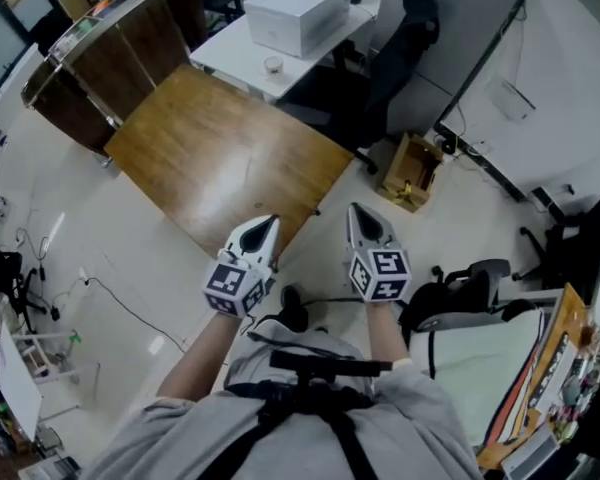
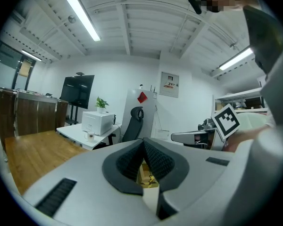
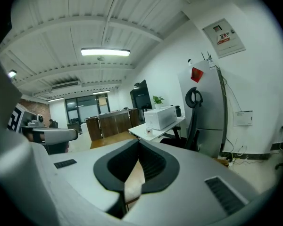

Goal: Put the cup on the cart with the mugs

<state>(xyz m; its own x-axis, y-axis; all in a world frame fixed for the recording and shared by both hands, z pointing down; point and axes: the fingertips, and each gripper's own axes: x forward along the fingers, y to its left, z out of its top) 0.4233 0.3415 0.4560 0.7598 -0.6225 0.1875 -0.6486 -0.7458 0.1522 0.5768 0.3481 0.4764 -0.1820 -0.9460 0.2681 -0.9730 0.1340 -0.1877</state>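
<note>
Currently the wooden table [image 1: 230, 158] lies directly ahead, with the white desk [image 1: 242, 63] beyond its far edge. On that desk stand a white box [image 1: 295, 13] and, nearer the front edge, the cup [image 1: 272, 65], well apart from both grippers. I hold the left gripper [image 1: 268, 226] and the right gripper [image 1: 360, 214] side by side, aimed toward the desk. Each has its jaws closed together and empty, since nothing is within reach. No cart with mugs can be identified. I judge that approaching the cup comes first.
</note>
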